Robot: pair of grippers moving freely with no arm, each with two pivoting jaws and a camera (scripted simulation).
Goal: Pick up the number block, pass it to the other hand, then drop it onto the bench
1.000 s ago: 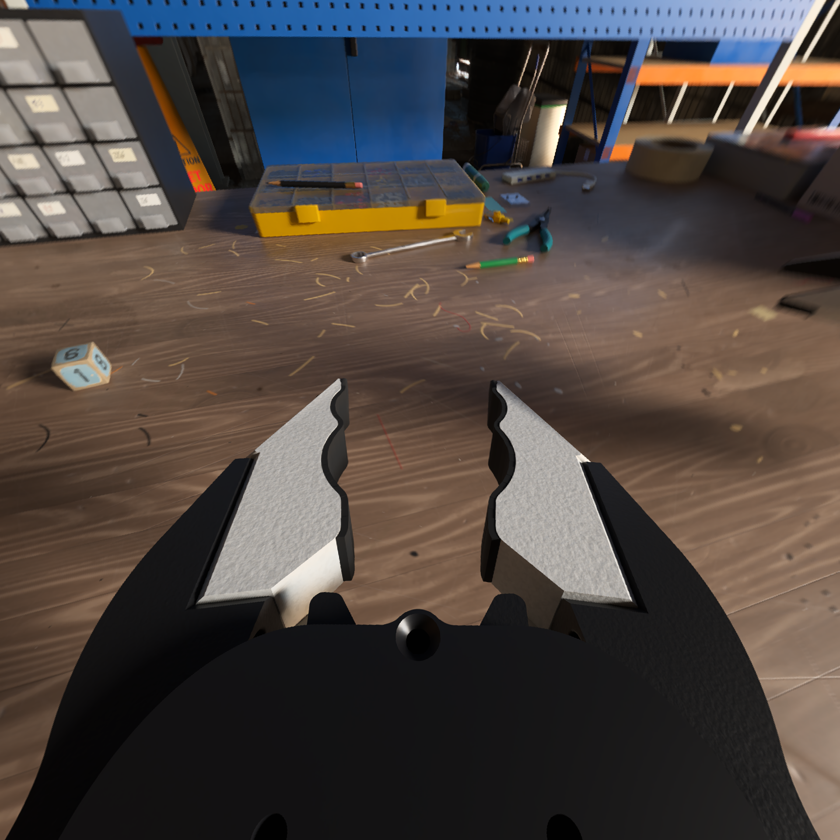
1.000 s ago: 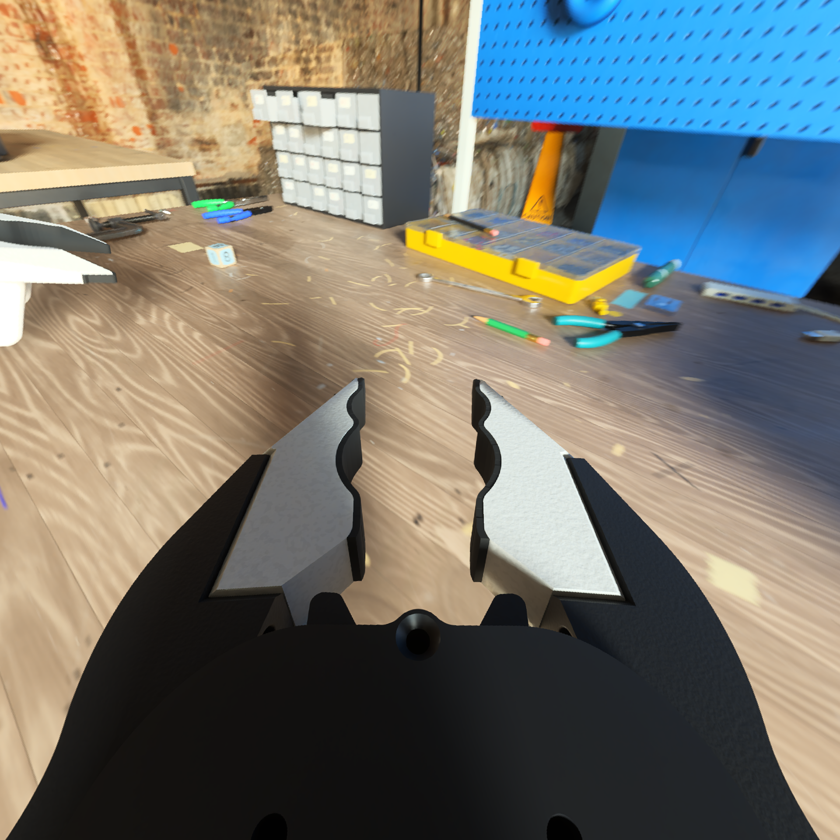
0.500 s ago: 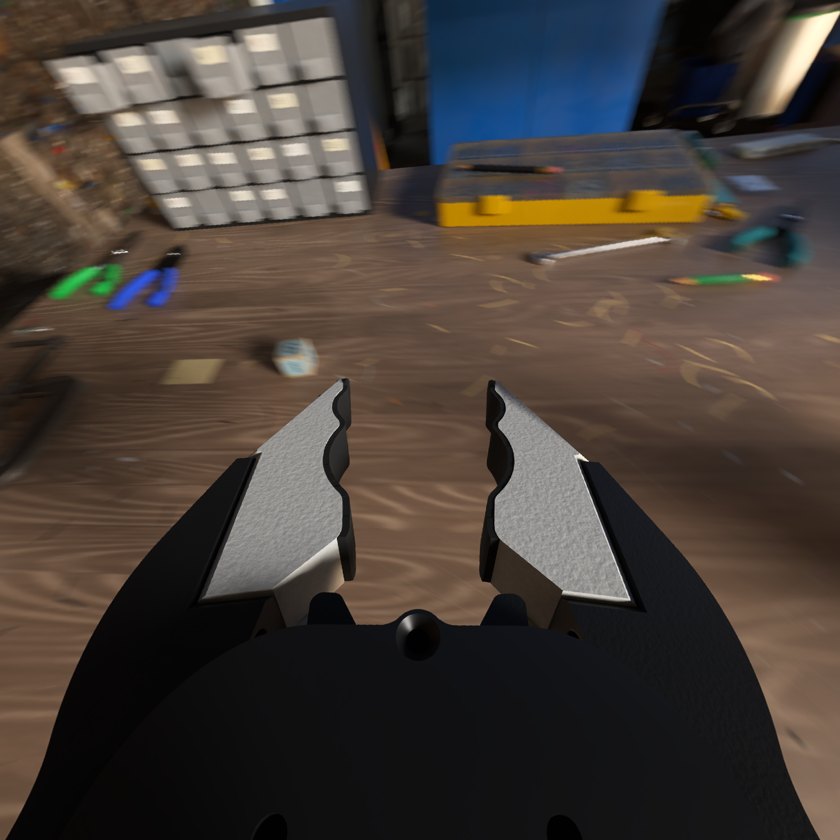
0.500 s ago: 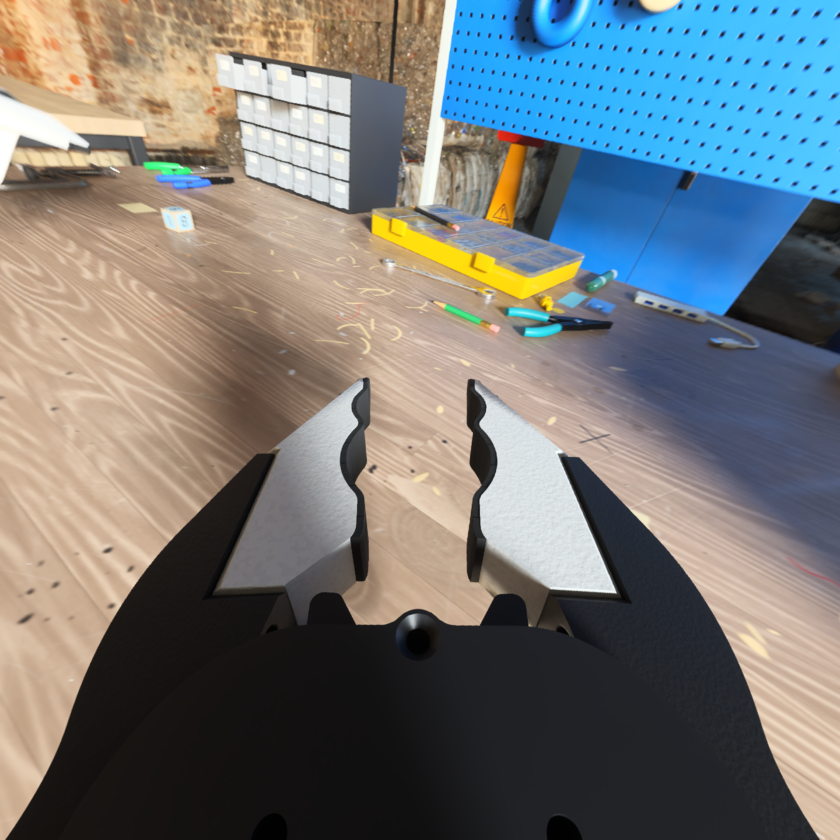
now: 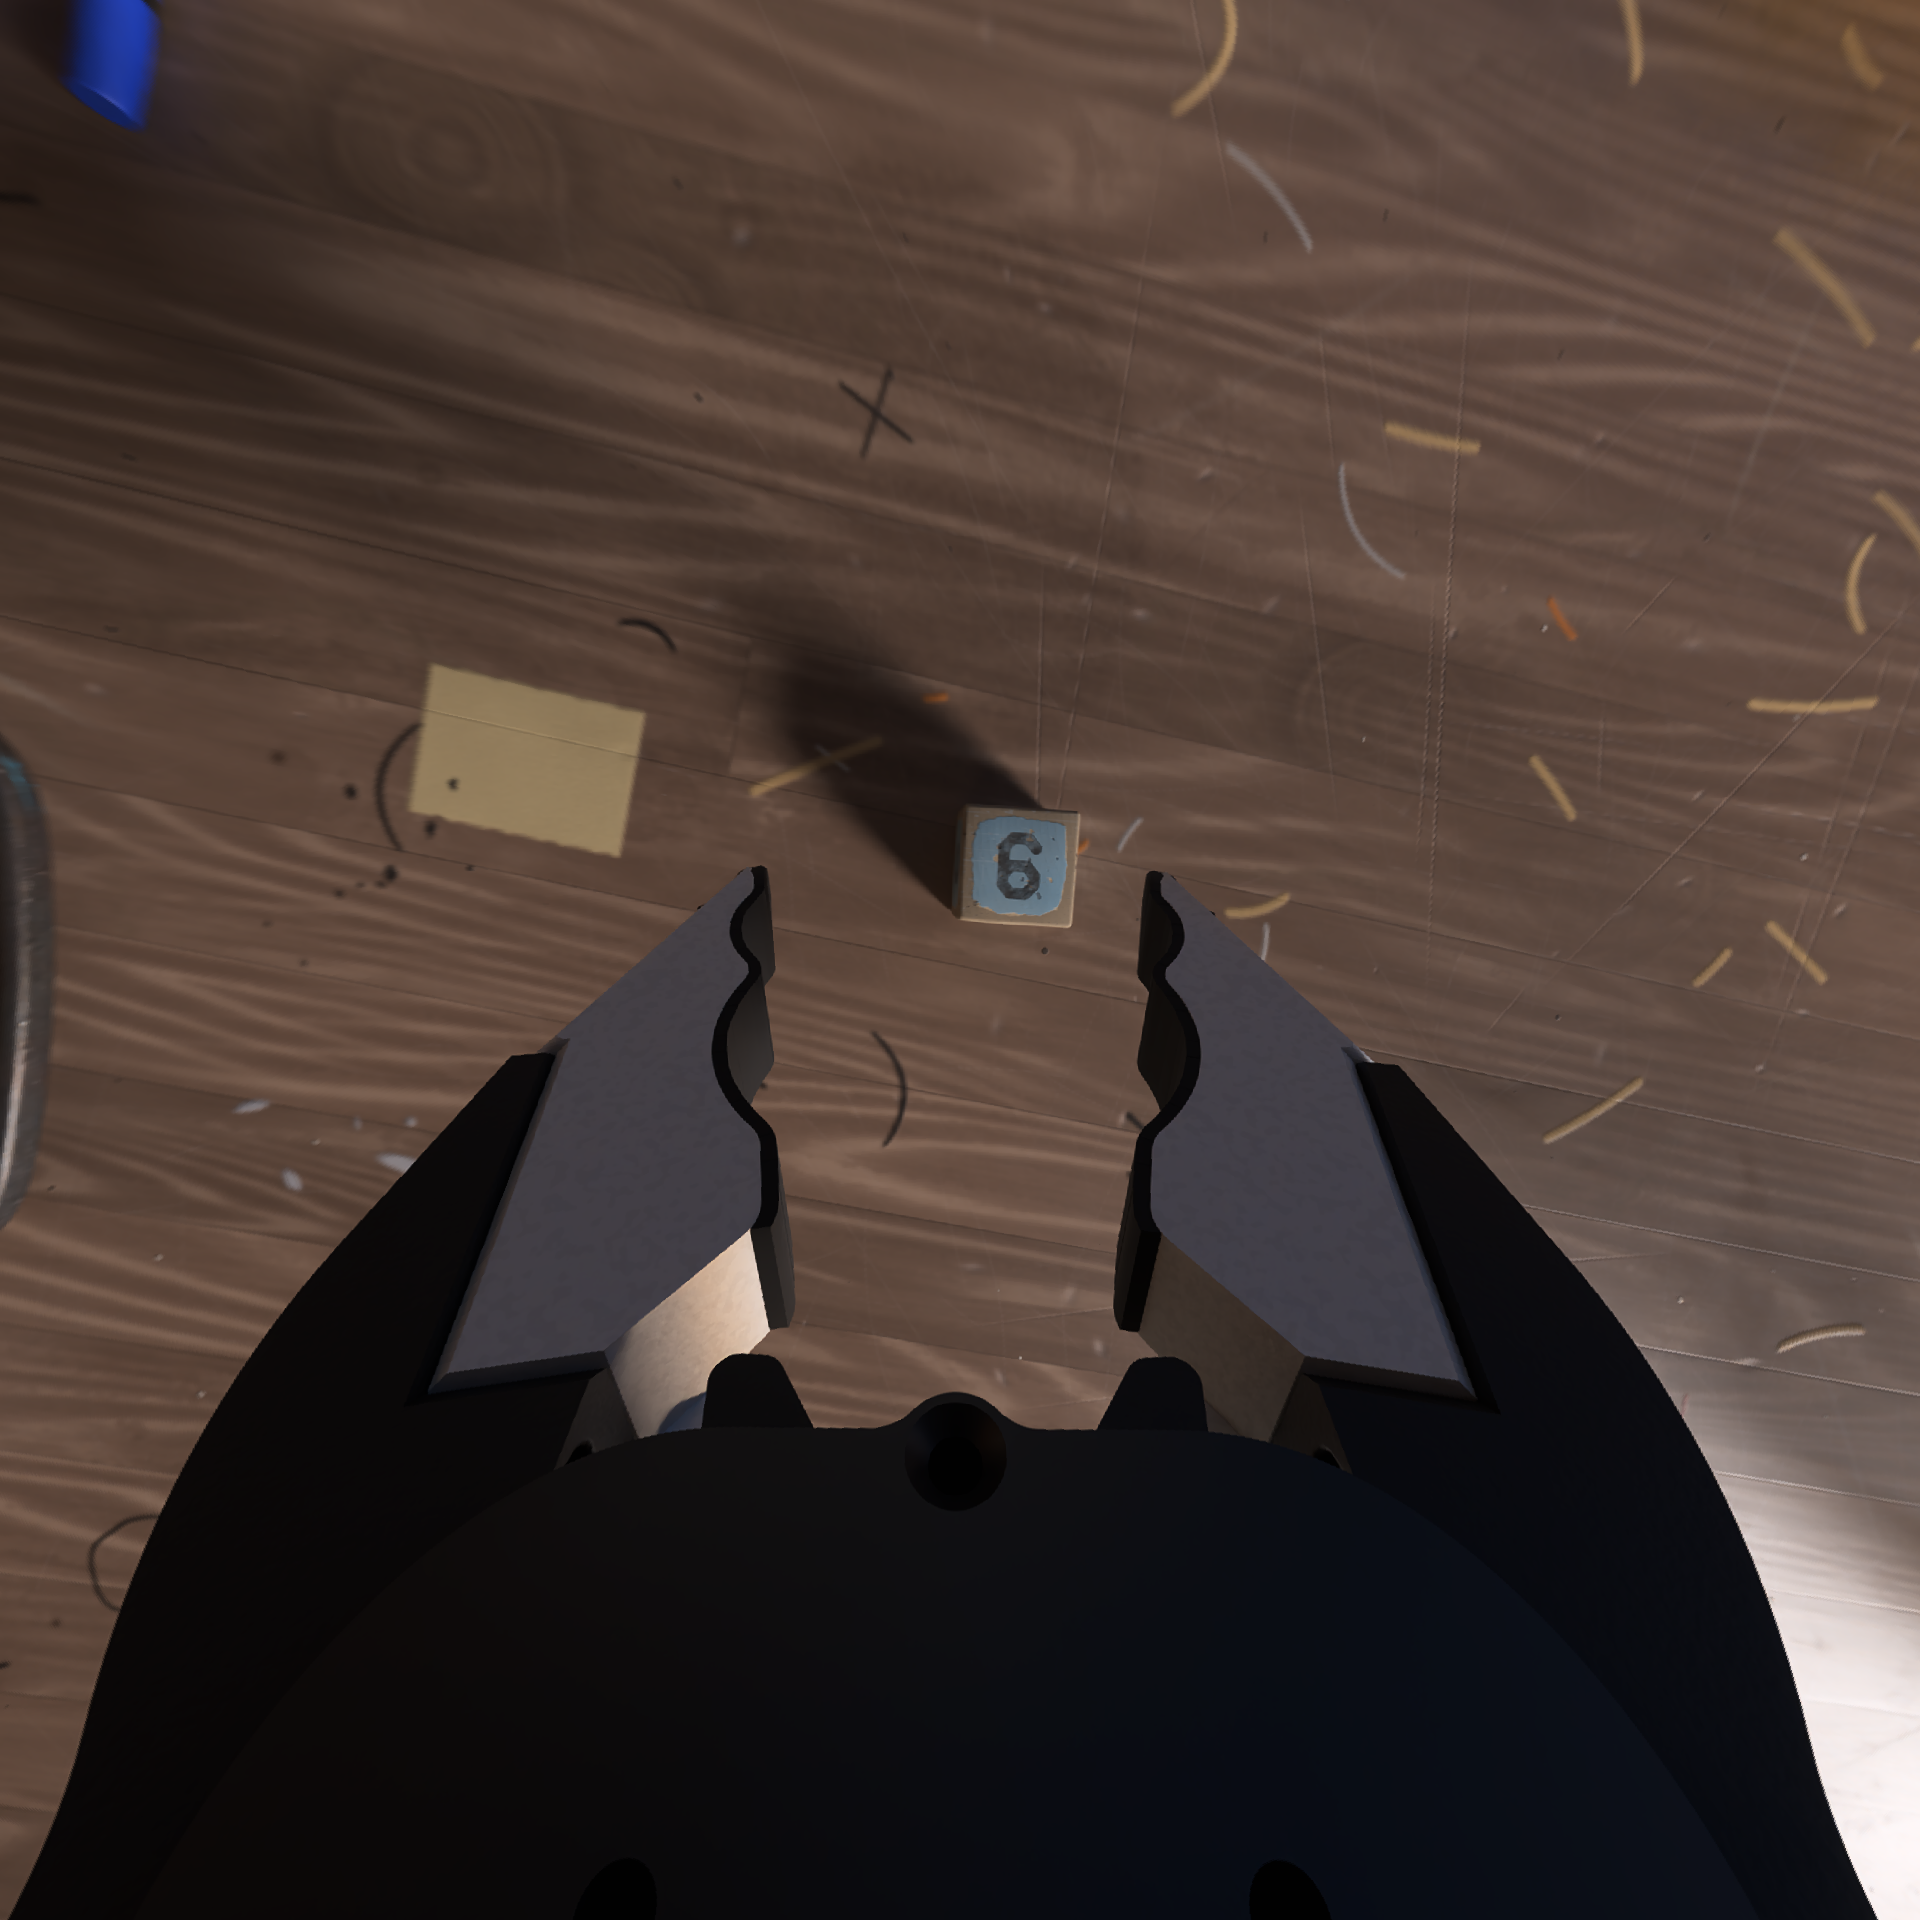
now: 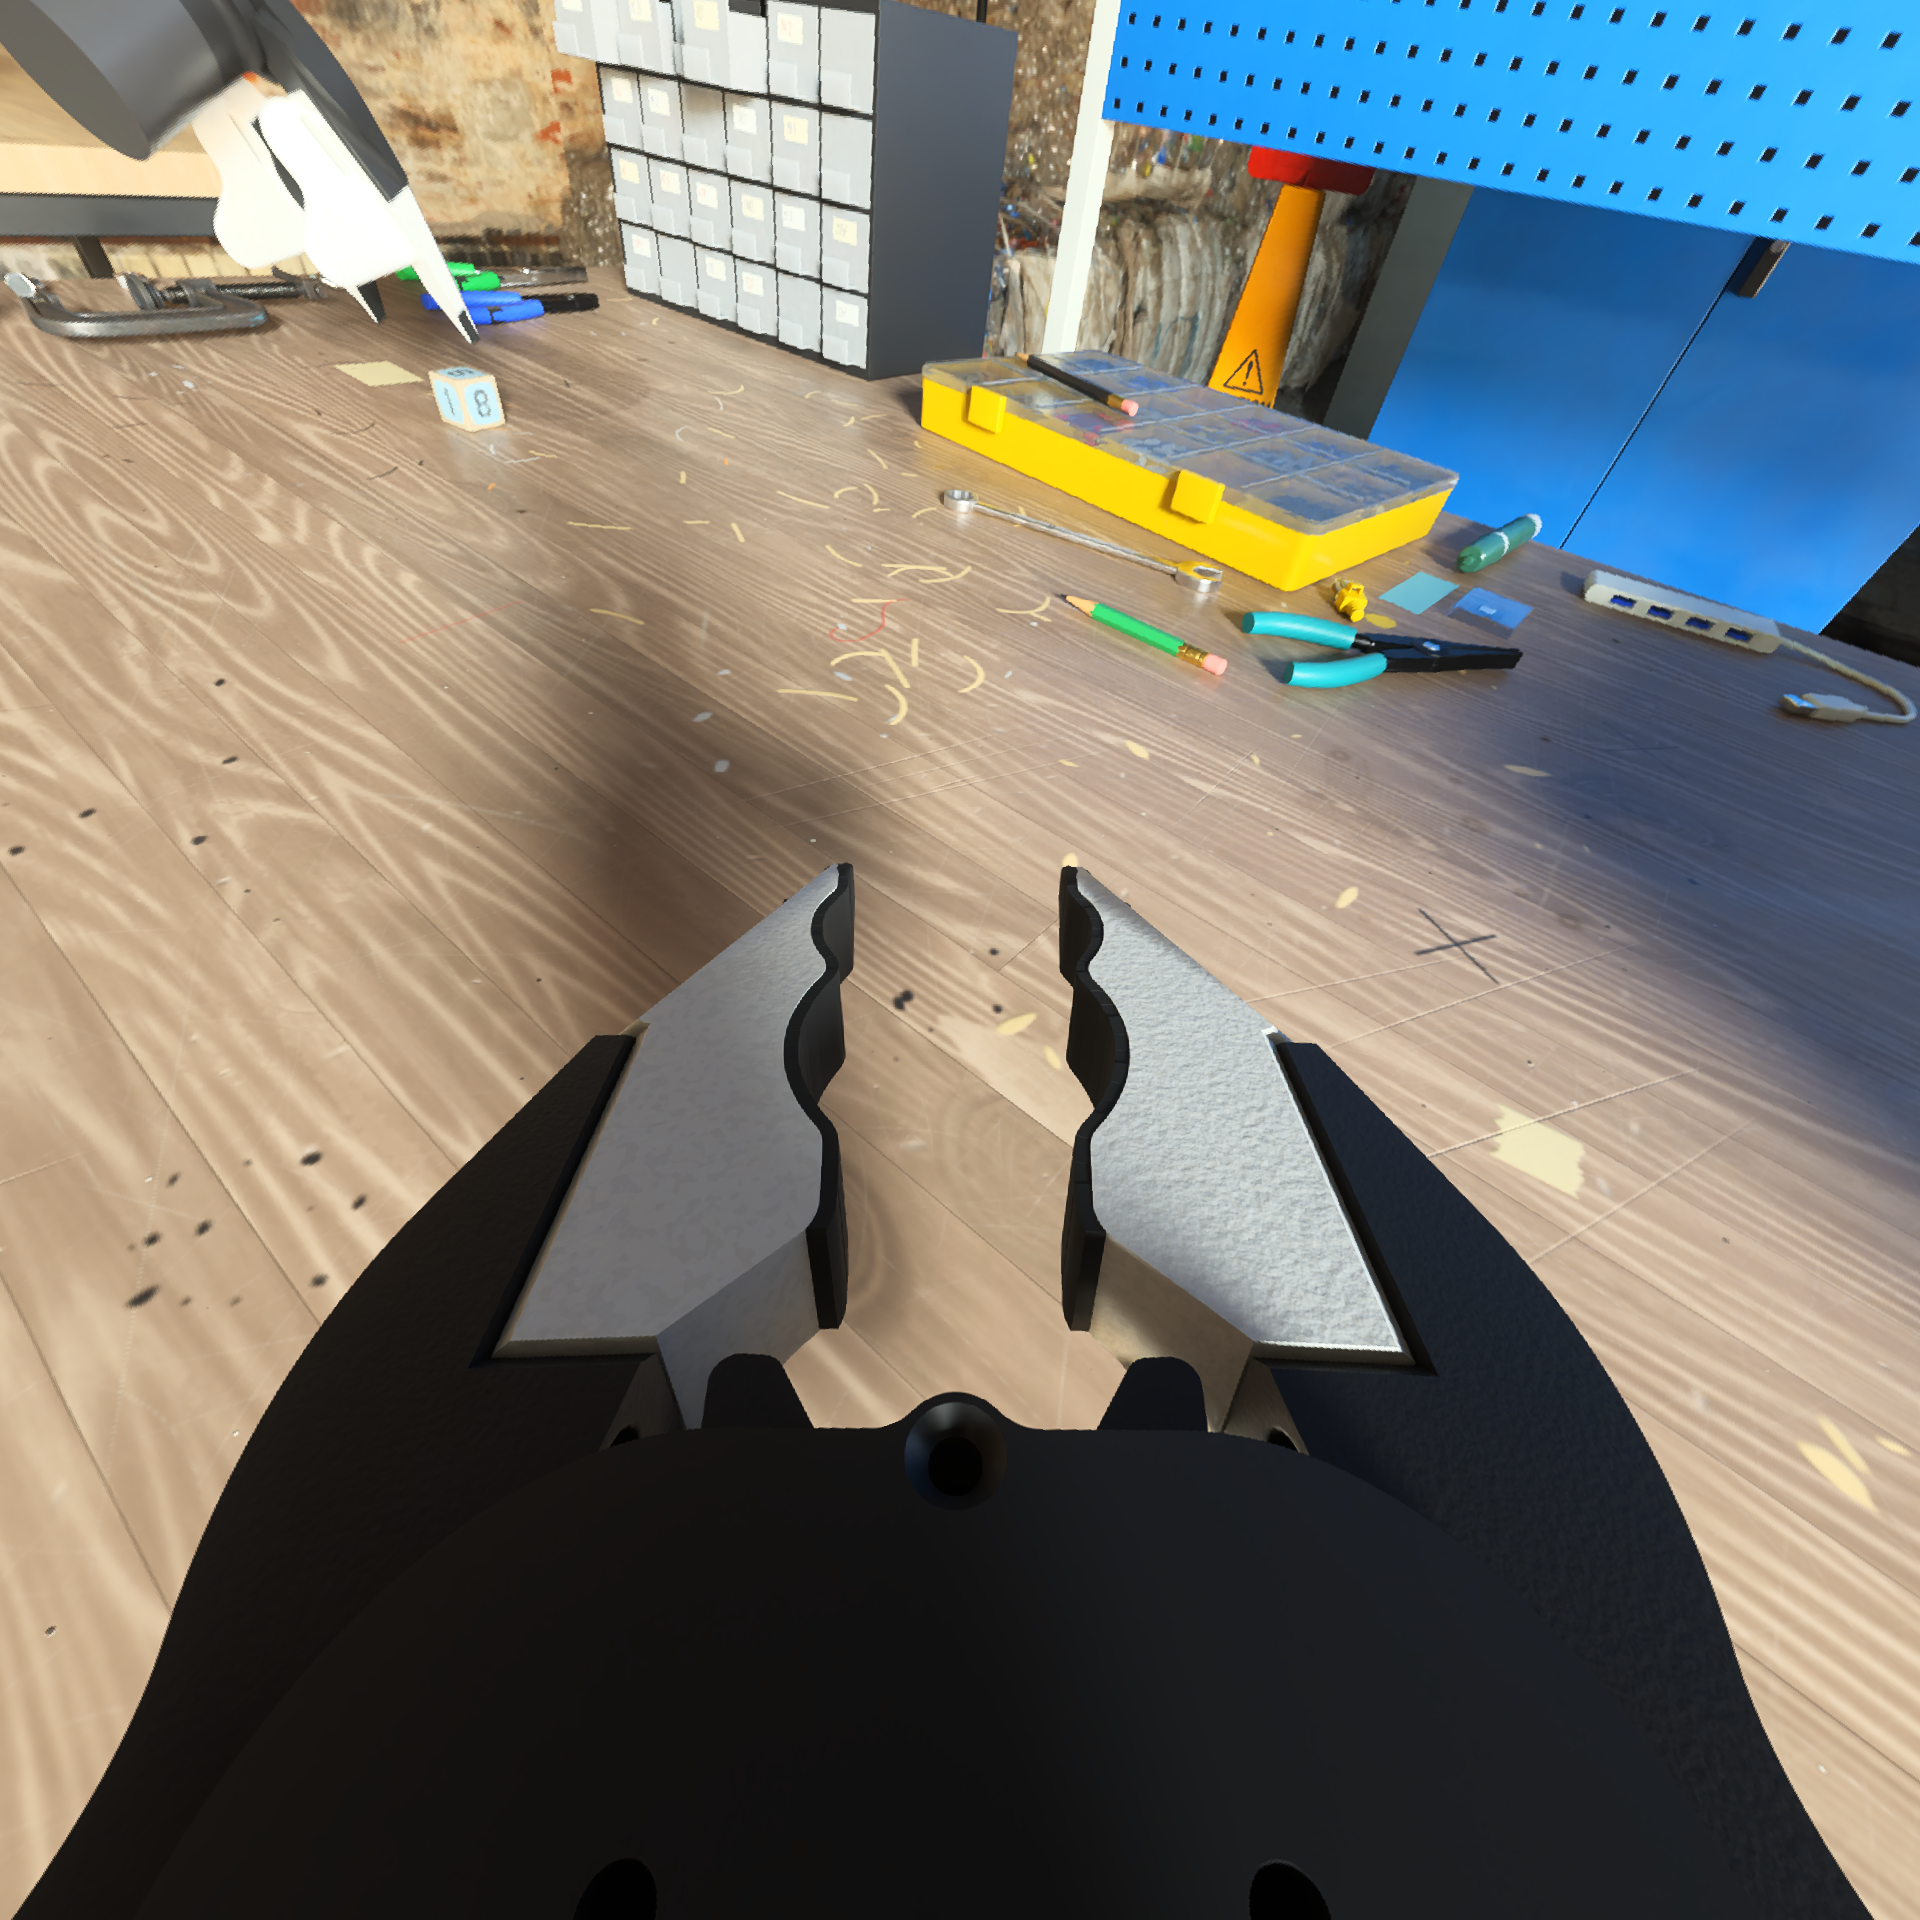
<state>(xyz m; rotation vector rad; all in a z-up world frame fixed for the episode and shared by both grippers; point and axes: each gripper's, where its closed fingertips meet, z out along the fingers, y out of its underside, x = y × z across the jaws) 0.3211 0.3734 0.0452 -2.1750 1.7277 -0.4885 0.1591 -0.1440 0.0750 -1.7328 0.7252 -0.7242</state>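
The number block (image 5: 1016,864), a small wooden cube with pale blue faces, sits on the wooden bench (image 5: 1039,312). My left gripper (image 5: 956,878) points straight down above it, open and empty; the block lies between the fingertips, nearer the right one and just beyond them. In the right wrist view the block (image 6: 468,397) is far off at the upper left, with the left gripper (image 6: 416,312) hovering over it. My right gripper (image 6: 956,878) is open and empty, low over the bench's near part.
A tan paper square (image 5: 525,761) lies left of the block. A metal clamp (image 6: 145,312) and blue-handled pliers (image 6: 499,304) lie behind it. A grey drawer cabinet (image 6: 790,177), yellow organiser box (image 6: 1184,468), wrench (image 6: 1081,535), green pencil (image 6: 1143,632) and teal pliers (image 6: 1361,652) lie further right.
My left gripper has swung left, tilted straight down and come over the block, which now lies between its fingertips. My right gripper has shifted slightly; both stay open.
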